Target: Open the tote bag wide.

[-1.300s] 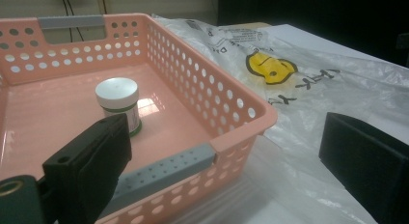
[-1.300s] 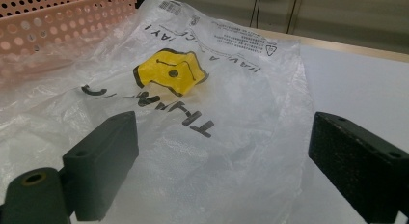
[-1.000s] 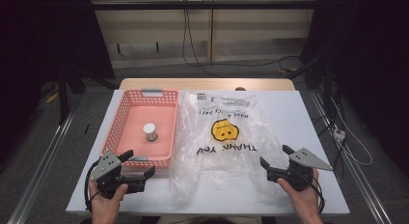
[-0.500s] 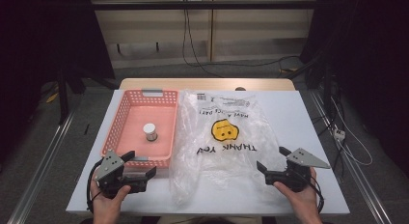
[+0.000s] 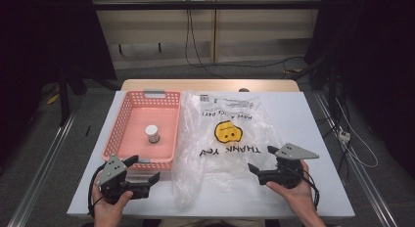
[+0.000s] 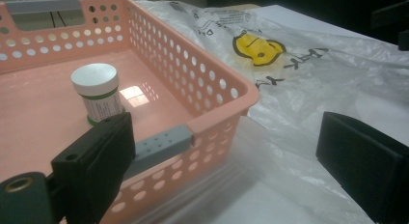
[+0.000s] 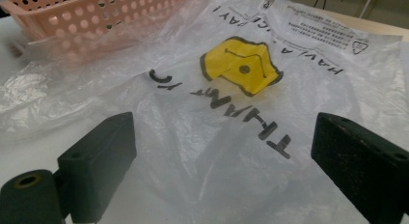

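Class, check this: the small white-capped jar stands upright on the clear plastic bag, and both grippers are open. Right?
Not quite. The jar stands upright inside the pink basket, beside the bag, as the high view shows. The left gripper and right gripper are open.

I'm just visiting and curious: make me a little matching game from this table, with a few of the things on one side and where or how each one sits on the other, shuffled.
Things
1. small white-lidded jar with a green-edged label
2. pink perforated plastic basket
3. clear plastic bag printed with a yellow smiley face
4. right gripper

Places or states
A. lies flat and crinkled, right of the basket
B. stands upright inside the basket
C. open, at the bag's near right edge
D. sits on the left part of the white table

Pairs: 1-B, 2-D, 3-A, 4-C
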Tool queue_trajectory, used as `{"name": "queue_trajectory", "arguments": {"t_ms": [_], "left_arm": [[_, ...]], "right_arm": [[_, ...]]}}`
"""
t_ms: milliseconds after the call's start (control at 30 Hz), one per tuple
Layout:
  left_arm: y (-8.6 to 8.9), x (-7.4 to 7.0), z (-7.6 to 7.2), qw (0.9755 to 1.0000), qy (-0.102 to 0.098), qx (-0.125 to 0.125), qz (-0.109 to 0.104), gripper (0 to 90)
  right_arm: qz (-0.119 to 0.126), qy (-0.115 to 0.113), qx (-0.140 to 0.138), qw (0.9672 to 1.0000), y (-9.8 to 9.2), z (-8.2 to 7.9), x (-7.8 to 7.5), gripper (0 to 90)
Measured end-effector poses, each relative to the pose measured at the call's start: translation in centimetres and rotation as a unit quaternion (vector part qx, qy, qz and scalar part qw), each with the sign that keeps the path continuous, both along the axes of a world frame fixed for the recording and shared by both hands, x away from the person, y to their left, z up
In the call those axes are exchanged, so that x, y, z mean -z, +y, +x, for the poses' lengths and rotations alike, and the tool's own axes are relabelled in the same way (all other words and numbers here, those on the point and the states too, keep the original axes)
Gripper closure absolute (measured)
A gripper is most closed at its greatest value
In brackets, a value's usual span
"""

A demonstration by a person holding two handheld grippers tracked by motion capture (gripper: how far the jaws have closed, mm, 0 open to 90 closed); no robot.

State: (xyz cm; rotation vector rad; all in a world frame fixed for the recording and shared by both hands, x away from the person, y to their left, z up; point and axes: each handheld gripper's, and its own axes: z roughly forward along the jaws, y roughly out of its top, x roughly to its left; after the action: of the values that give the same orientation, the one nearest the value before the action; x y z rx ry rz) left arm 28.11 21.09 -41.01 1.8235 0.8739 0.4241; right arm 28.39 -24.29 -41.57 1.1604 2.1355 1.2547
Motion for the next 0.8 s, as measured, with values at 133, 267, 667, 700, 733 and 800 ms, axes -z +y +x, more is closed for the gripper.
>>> {"name": "queue_trajectory", "arguments": {"t_ms": [133,267,667,700,733,800], "left_arm": [[0.1,-0.3,-0.1,0.9999,0.001,0.006,-0.01,5.6],[-0.1,-0.2,-0.1,0.9999,0.001,0.012,-0.006,5.7],[0.0,-0.3,-0.1,0.9999,-0.006,0.006,-0.007,5.7],[0.0,-0.3,-0.1,0.9999,-0.006,0.008,-0.005,5.7],[0.1,-0.3,-0.1,0.9999,-0.007,0.008,-0.004,5.6],[0.1,-0.3,-0.1,0.9999,-0.006,0.007,-0.006,5.6]], "right_arm": [[0.0,0.007,-0.019,0.9998,1.1,0.6,-0.7,9.9],[-0.009,0.015,-0.051,0.9985,2.5,1.0,-1.5,12.8],[-0.064,0.073,-0.114,0.9887,6.6,3.8,-0.4,29.8],[-0.064,0.073,-0.114,0.9887,6.6,3.8,-0.4,29.8],[-0.085,0.082,-0.112,0.9866,6.7,3.7,0.1,31.7],[-0.084,0.085,-0.119,0.9857,6.6,3.6,0.3,35.6]]}}
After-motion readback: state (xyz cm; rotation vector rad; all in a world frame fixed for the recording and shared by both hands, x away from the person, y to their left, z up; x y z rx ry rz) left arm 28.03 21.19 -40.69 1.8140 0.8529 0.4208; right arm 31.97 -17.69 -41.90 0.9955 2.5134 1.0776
